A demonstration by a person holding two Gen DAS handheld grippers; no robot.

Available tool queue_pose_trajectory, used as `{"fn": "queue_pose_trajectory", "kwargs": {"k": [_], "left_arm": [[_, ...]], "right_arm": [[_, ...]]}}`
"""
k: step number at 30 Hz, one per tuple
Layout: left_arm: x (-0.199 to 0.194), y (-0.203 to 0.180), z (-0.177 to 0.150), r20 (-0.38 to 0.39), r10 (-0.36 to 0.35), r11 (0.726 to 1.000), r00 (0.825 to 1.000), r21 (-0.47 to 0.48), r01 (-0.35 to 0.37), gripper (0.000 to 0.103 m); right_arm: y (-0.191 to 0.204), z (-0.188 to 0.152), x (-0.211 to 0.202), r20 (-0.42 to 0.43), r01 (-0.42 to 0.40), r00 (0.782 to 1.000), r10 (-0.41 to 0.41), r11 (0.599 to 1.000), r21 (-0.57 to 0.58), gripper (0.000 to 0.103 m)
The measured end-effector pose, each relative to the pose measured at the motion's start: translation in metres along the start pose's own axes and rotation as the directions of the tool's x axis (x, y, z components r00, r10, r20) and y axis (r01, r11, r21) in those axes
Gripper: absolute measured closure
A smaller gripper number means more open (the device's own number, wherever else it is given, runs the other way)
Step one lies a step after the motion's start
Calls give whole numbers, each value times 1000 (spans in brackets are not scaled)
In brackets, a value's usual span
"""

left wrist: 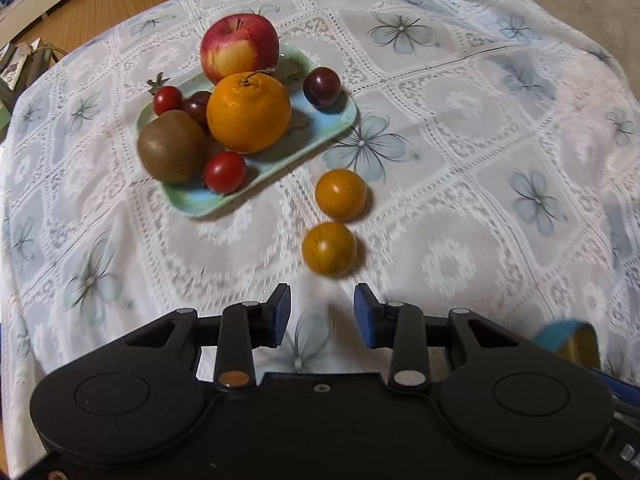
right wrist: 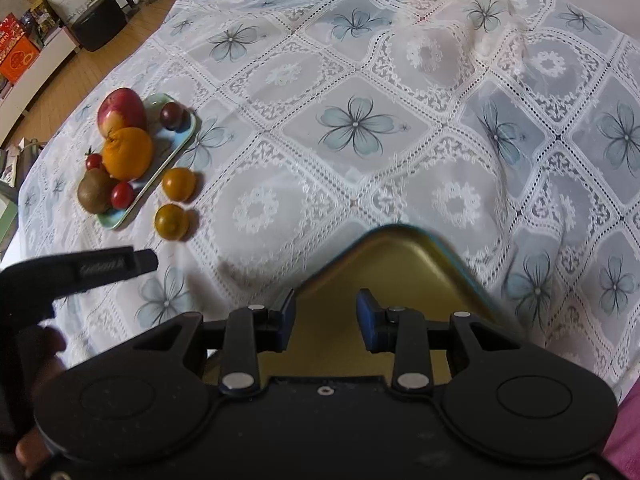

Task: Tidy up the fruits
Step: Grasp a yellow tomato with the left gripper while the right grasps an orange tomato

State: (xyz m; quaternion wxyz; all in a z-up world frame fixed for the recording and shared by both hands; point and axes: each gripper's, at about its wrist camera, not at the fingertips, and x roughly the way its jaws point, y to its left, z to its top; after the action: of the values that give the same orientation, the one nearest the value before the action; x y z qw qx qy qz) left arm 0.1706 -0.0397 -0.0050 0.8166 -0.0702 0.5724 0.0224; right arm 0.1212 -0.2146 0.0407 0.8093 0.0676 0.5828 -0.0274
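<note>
While the left gripper [left wrist: 322, 314] hangs above the cloth with its jaws partly apart and nothing between them, the step in hand looks like fetching the two loose orange tomatoes, the nearer one [left wrist: 329, 248] just ahead of its fingertips and the farther one [left wrist: 341, 193] just beyond, near the tray's corner. The blue-green tray [left wrist: 340, 114] already carries the apple [left wrist: 239, 48], the orange [left wrist: 249, 112], the kiwi [left wrist: 172, 152], small red tomatoes and dark plums. Its long axis runs diagonally in the left view, from the near left corner up toward the far right. The right gripper [right wrist: 326, 316] holds its jaws narrow over a gold-lined tin tray [right wrist: 396, 256]; whether the pads actually pinch its rim I cannot tell. Next, I judge, the left jaws must widen, straddle the nearer tomato and close gently, since a round fruit can roll away.
</note>
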Motion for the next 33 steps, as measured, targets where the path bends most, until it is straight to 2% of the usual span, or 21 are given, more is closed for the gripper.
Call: {"fn": "queue_pose_trajectory", "kwargs": {"k": [4, 7, 10, 12, 13, 16, 24, 29, 33], "left_arm": [[20, 1, 8, -12, -6, 1000, 1000, -19, 6, 58], [31, 2, 14, -35, -38, 999, 999, -41, 36, 53], [42, 0, 18, -57, -35, 998, 998, -51, 32, 52], [48, 1, 21, -74, -29, 998, 997, -61, 24, 53], [49, 2, 22, -79, -37, 997, 996, -71, 31, 58], [43, 9, 23, -78, -56, 994, 995, -96, 49, 59], [5, 50, 19, -101, 59, 984, 993, -161, -74, 59], [-9, 72, 9, -86, 93, 981, 992, -161, -106, 59], [-12, 85, 3, -87, 90, 978, 992, -182, -104, 59]], "right_arm": [[1, 11, 10, -1, 14, 1000, -14, 1000, -8, 67], [6, 18, 18, -4, 25, 1000, -25, 999, -20, 67], [12, 25, 25, -3, 29, 1000, -29, 999, -32, 67], [16, 30, 29, -5, 25, 1000, -25, 999, -34, 67], [18, 32, 32, -9, 21, 1000, -22, 999, -35, 67], [24, 39, 41, -20, 12, 1000, -13, 999, -36, 67], [60, 62, 59, -38, -61, 997, 60, 997, -35, 67], [101, 76, 77, -71, -108, 992, 104, 993, -54, 67], [133, 88, 88, -56, -115, 992, 111, 990, -75, 66]]}}
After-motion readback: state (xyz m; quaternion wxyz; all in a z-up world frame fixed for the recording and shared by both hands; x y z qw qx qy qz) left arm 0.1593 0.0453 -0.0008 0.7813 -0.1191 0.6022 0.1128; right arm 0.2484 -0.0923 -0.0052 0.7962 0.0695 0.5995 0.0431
